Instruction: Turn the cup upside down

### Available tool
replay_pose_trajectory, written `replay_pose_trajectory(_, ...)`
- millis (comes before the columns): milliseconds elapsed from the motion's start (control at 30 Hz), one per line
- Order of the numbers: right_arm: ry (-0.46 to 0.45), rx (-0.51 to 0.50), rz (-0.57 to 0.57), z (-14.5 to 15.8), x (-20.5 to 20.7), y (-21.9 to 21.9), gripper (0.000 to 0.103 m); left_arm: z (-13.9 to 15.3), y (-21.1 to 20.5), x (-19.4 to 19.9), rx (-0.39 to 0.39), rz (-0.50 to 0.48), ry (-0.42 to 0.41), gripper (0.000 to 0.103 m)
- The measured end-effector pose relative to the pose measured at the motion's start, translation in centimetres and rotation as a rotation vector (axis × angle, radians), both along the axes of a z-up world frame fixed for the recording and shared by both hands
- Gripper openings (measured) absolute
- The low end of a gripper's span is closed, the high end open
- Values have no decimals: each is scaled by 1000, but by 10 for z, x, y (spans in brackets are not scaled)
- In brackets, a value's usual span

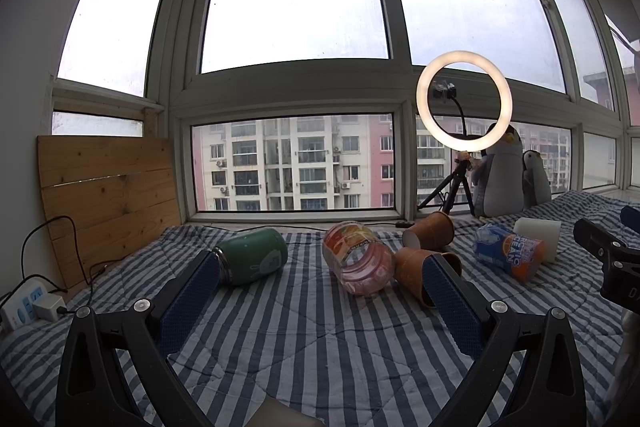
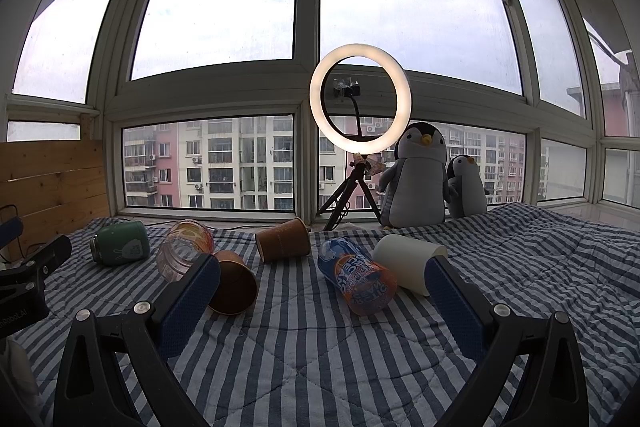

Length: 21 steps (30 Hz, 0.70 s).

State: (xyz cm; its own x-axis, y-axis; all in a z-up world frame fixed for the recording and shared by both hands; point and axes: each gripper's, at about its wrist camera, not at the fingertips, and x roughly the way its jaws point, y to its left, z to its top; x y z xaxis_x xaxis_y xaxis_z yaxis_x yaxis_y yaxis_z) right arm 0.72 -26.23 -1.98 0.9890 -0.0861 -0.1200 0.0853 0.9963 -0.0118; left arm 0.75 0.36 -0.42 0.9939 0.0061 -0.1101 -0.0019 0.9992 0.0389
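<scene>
Six cups lie toppled mid-bed, toward the window edge, none yet flipped. The left hand-held gripper [image 1: 320, 287] and right hand-held gripper [image 2: 324, 287] hover wide open, empty; next: grasp the near brown cup [image 2: 234, 287].

A lit ring light [image 2: 360, 98] on a tripod stands by the window. Two plush penguins [image 2: 418, 175] sit beside it. A wooden board [image 1: 108, 187] leans left.

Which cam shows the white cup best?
Right wrist. The white cup lies on its side there, close and nearly whole, only its lower right edge behind a finger of the open right tongs. Left wrist shows it farther off, partly hidden behind the blue-orange cup.
</scene>
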Motion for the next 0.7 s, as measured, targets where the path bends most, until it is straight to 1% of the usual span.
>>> replay_pose_trajectory(700, 2, 2, 1, -1, 0, 1, 101, -3, 0, 2, 0, 1, 13, 103)
